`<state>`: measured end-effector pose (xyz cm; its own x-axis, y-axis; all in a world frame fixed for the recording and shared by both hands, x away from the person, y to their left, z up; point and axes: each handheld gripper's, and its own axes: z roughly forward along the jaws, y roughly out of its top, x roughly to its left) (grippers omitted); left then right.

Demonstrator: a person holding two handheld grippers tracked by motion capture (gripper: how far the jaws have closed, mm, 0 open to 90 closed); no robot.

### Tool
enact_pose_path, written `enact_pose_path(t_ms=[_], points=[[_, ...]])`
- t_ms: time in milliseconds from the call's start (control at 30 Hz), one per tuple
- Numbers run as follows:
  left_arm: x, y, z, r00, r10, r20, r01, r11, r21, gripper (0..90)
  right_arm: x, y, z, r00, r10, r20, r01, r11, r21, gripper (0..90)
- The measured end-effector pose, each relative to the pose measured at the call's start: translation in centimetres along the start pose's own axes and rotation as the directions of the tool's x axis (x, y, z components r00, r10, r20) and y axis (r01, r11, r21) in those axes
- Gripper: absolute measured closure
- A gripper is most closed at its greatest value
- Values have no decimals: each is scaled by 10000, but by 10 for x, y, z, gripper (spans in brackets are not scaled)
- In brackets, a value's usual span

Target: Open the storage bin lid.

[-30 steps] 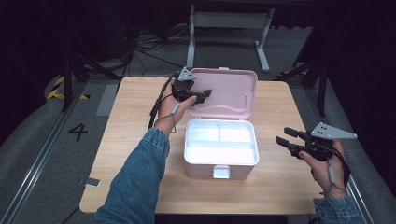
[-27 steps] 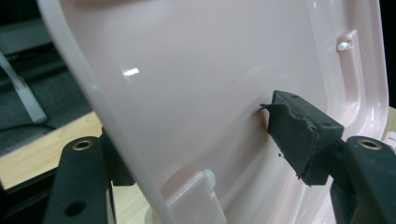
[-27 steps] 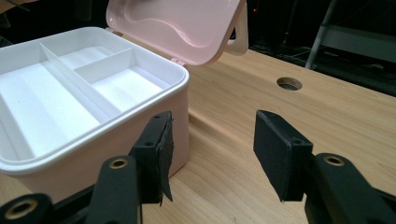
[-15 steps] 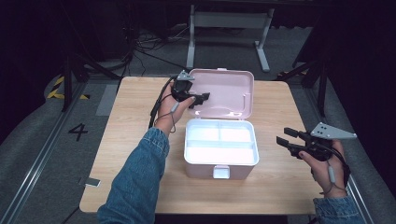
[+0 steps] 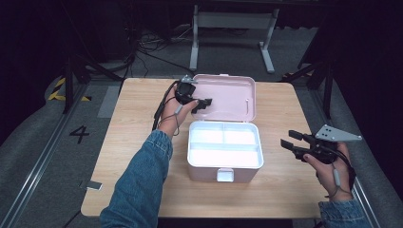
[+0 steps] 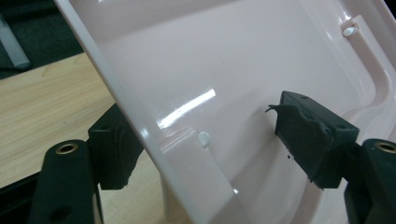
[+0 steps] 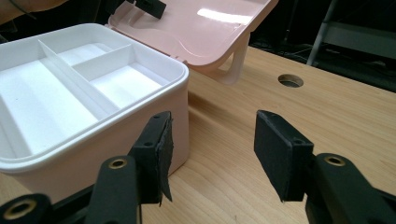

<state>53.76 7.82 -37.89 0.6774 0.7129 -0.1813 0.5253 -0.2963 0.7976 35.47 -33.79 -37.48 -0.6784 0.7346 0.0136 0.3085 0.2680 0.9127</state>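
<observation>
Fingers (image 6: 308,135) of left gripper (image 5: 192,100) wide astride lid (image 5: 228,95) edge at 11 o'clock; right gripper (image 5: 299,145) wide, idle at 3 o'clock; next: pinch, swing over box (image 5: 225,164)

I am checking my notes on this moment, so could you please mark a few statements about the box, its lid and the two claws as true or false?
1. The pink box has its lid open. True.
2. The left claw has one jaw on each side of the lid's edge. True, as the left gripper view shows.
3. The right claw grips the box's front latch. False: it hovers open to the right of the box, holding nothing.
4. The white tray inside the box is full of tools. False: its compartments are empty.
5. The box stands on a wooden table. True.
</observation>
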Motion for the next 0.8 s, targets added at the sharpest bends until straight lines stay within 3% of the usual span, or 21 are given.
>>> enact_pose_path(t_ms=[533, 800], points=[[6, -8, 7, 9962, -868, 84, 858, 9924, 882, 247, 0, -1, 2, 10000, 19, 0, -19, 9999, 99, 482], [6, -8, 8, 9909, -1314, -282, 1340, 9817, 1353, 253, 0, -2, 2, 10000, 77, -30, -77, 10000, 59, 477]])
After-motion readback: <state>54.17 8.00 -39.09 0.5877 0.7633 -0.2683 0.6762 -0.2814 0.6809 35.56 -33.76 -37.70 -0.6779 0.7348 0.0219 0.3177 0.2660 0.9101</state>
